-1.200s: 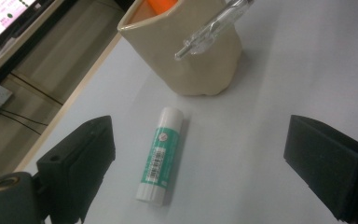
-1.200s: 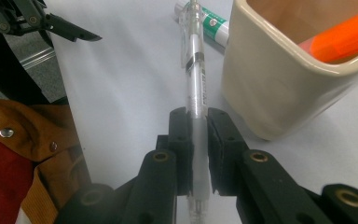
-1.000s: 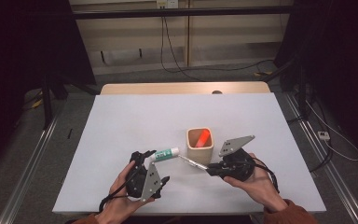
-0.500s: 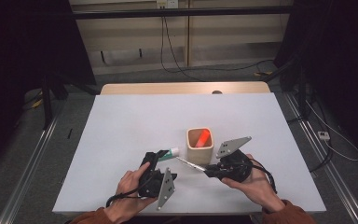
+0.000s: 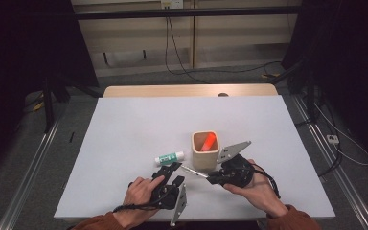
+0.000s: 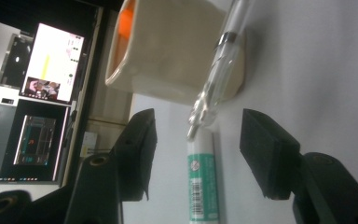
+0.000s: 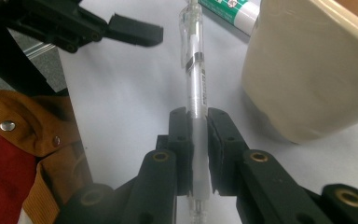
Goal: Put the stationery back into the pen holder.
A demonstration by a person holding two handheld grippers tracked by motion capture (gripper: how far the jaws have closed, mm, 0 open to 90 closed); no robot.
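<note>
A beige cup [image 5: 205,149] with an orange item [image 5: 210,140] inside stands near the table's front. A white and green tube [image 5: 169,157] lies to its left. My right gripper [image 5: 211,177] is shut on a clear pen [image 5: 191,170], which points left along the cup's base. In the right gripper view the jaws [image 7: 197,126] clamp the pen [image 7: 195,70] mid-barrel beside the cup [image 7: 317,70]. My left gripper [image 5: 176,173] is open just in front of the tube. In the left gripper view [image 6: 200,144] the tube [image 6: 203,182] lies between its jaws, with the pen tip [image 6: 214,79] beyond.
The white table [image 5: 139,124] stretches far and left of the cup. A wooden strip [image 5: 187,91] runs along its far edge. Cables [image 5: 345,148] lie on the floor at the right. An orange-brown sleeve [image 7: 42,140] shows at the left of the right gripper view.
My left gripper has moved right and rolled onto its side, its open jaws closing in on the tube. The right gripper has held the pen nearly still by the cup.
</note>
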